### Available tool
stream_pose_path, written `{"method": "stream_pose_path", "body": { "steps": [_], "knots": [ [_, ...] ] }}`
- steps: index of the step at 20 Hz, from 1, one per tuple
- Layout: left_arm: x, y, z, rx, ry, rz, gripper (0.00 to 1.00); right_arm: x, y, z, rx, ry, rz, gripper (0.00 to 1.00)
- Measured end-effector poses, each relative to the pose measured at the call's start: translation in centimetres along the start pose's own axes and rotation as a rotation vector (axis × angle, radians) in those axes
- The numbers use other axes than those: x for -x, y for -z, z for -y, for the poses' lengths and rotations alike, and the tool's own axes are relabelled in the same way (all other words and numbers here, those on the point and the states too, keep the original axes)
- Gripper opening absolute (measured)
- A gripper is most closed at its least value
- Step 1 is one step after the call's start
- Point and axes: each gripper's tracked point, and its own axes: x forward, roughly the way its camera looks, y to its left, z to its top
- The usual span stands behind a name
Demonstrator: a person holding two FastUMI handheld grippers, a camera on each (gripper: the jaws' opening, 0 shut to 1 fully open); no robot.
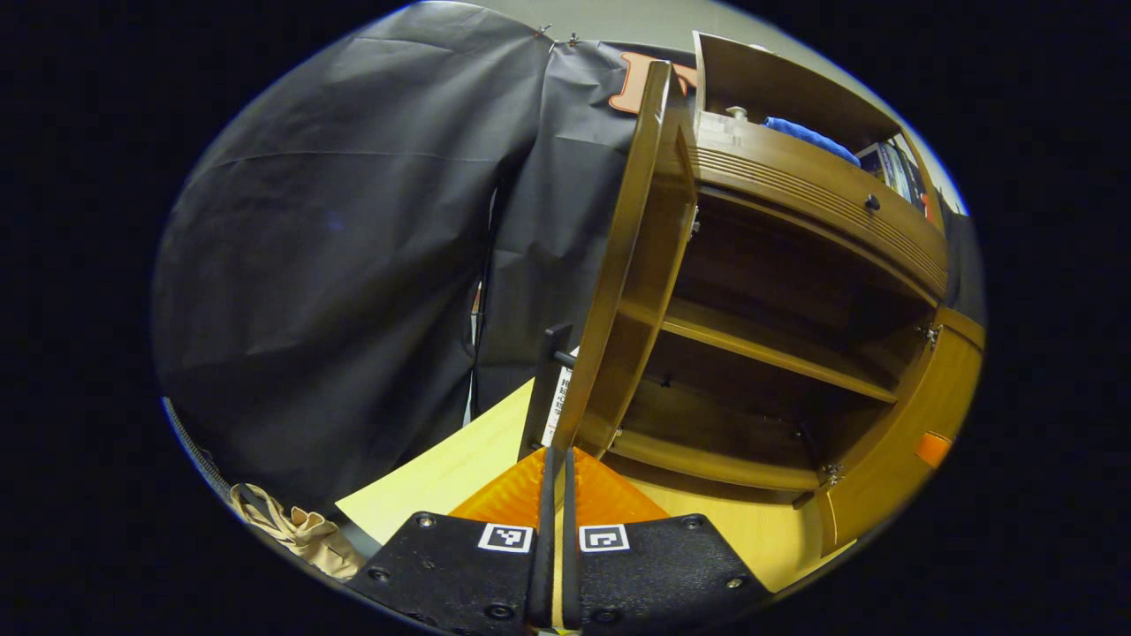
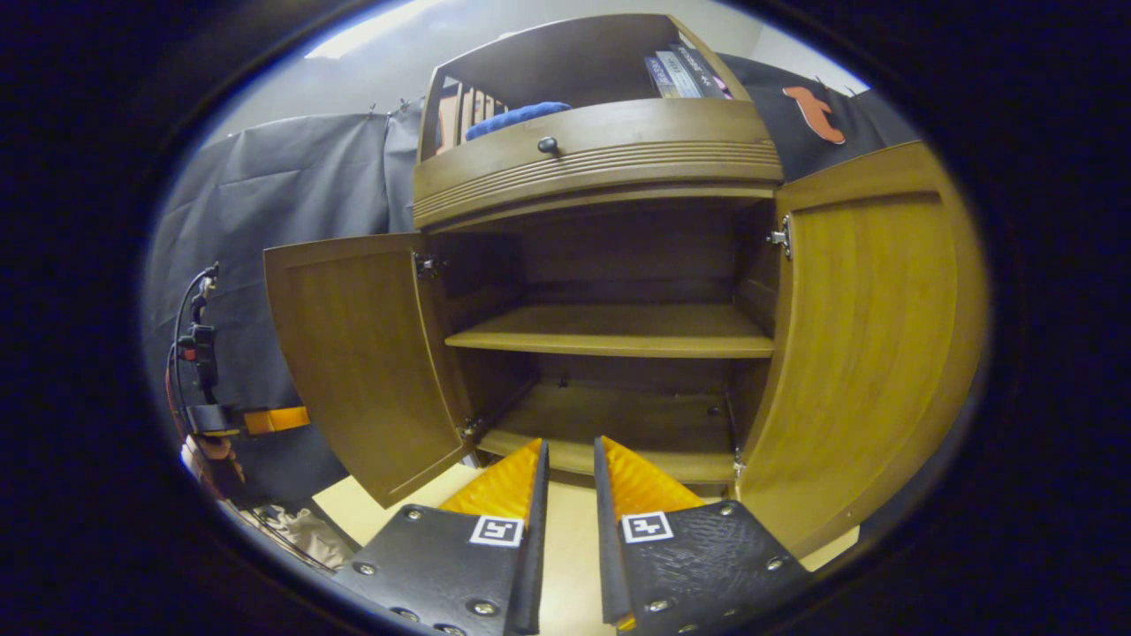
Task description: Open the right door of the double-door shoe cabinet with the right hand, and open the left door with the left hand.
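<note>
The wooden shoe cabinet (image 2: 601, 155) stands with both doors swung wide. Its middle shelf (image 2: 618, 331) and bottom board are bare. In the left gripper view the left door (image 1: 618, 265) is edge-on, with its dark bar handle (image 1: 543, 389) on the outer face. My left gripper (image 1: 557, 455) is shut, its tips right beside the handle's lower end, and I see nothing between them. The same gripper (image 2: 265, 420) shows in the right gripper view beyond the left door (image 2: 362, 353). My right gripper (image 2: 571, 450) hangs open and holds nothing, in front of the cabinet's middle. The right door (image 2: 866, 353) stands to its right.
Above the doors is a drawer with a small knob (image 2: 548, 144). An open top shelf holds a blue cloth (image 2: 517, 115) and books (image 2: 685, 71). A beige bag (image 1: 296, 530) lies low on the left by the black cloth wall. The cabinet stands on a pale wooden board (image 1: 442, 477).
</note>
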Motion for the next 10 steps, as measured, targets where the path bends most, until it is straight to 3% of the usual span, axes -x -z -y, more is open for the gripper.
{"method": "stream_pose_path", "body": {
  "steps": [5, 6, 8, 9, 10],
  "knots": [
    [1.5, -1.4, 1.9, -0.013, 0.024, 0.037, 0.05, 0.1, -0.6, 0.8, 0.004, 0.033, 0.011, 0.27],
    [2.0, -2.0, 2.5, -0.021, 0.033, 0.051, 0.0, 0.1, -0.9, 1.0, 0.007, 0.043, 0.019, 0.26],
    [2.5, -3.4, 4.0, -0.041, 0.063, 0.086, 0.05, 0.4, -1.8, 1.1, 0.017, 0.059, 0.041, 0.26],
    [2.8, -4.2, 4.8, -0.049, 0.08, 0.102, 0.14, 0.5, -2.4, 1.1, 0.023, 0.067, 0.054, 0.26],
    [3.0, -5.0, 5.7, -0.056, 0.101, 0.121, 0.0, 0.7, -3.0, 1.1, 0.028, 0.072, 0.068, 0.26]
  ]
}}
